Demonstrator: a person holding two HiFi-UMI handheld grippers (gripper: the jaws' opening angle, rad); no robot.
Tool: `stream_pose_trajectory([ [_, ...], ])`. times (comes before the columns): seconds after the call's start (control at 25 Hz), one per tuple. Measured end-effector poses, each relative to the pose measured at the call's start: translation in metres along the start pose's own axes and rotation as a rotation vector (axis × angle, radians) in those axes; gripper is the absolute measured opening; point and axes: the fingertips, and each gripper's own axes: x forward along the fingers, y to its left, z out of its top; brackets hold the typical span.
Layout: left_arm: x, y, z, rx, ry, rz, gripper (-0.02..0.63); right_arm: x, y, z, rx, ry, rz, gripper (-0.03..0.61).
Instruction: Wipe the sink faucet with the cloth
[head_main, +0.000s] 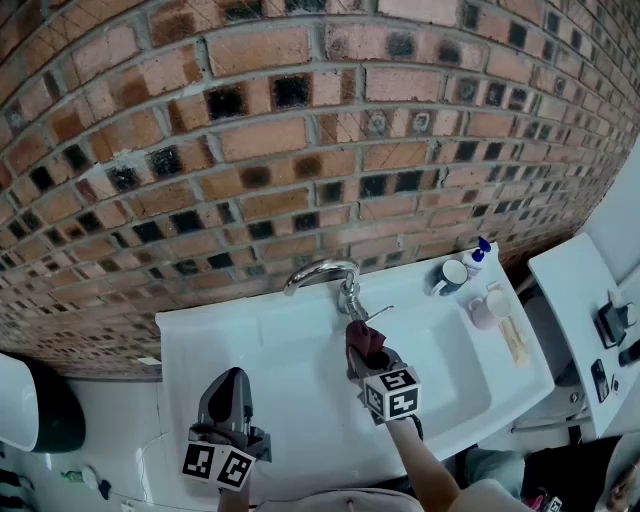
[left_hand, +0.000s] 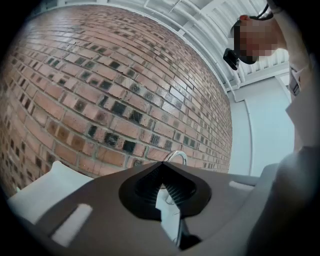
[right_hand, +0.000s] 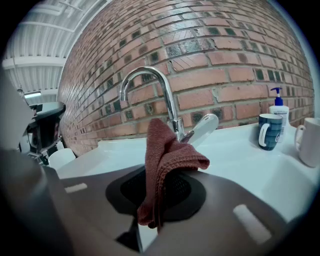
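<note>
The step in hand looks like the approach to the wipe. The right gripper (head_main: 372, 365), at lower centre of the head view, has its fingers closed on the cloth (right_hand: 167, 165) and holds it up close to the base of the faucet (head_main: 322, 272). Whether the cloth touches the metal yet cannot be told: in the right gripper view it sits just in front of the lever handle (right_hand: 203, 129), at the middle of the frame.

The cloth is a reddish-brown knit. It is pinched at a fold, so one bunched lobe stands above the fingers and a loose tail hangs below them. It looks soft and floppy. The faucet is a polished chrome gooseneck that rises from the back rim of the white sink (head_main: 250, 340), against the brick wall (head_main: 300, 120).

The next move probably calls for pressing the upper lobe against the chrome and drawing it along the neck. The grip should stay firm so the cloth does not slip out.

The left gripper (head_main: 230, 385), at lower left of the head view, has its fingers drawn together on nothing and is well apart from the faucet.
</note>
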Motion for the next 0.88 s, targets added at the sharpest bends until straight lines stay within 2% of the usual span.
stream_pose_trajectory([
  [0.24,0.005,0.004,-0.003,0.007,0.005,0.010,0.006,0.012,-0.024,0.012,0.002,-0.012,-0.034,0.052],
  [0.44,0.008,0.001,-0.007,0.008,0.017,0.004,0.006,0.008,-0.034,0.020,-0.014,-0.008,-0.029,0.053],
  [0.88,0.010,0.000,-0.005,-0.001,0.004,-0.008,0.005,-0.023,-0.069,0.059,-0.047,-0.096,-0.109,0.055],
])
